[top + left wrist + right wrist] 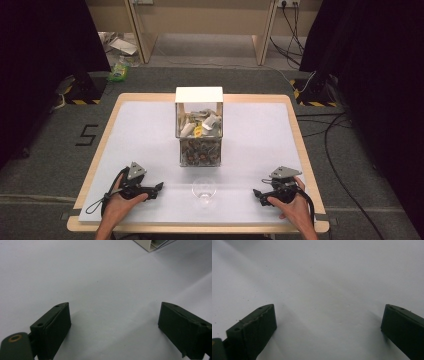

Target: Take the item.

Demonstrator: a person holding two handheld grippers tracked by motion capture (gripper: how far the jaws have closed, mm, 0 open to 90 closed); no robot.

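Clear empty drinking glass stands on white table mat, between left gripper and right gripper, both gaping, empty. Behind: clear two-tier box, white lid; packets above, brown pods below.

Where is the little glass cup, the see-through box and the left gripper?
glass cup [204, 190], high view, on its clear bowl.
see-through box [199, 95], high view, on its white top.
left gripper [159, 187], high view, at its jaw tips; jaws stand open.
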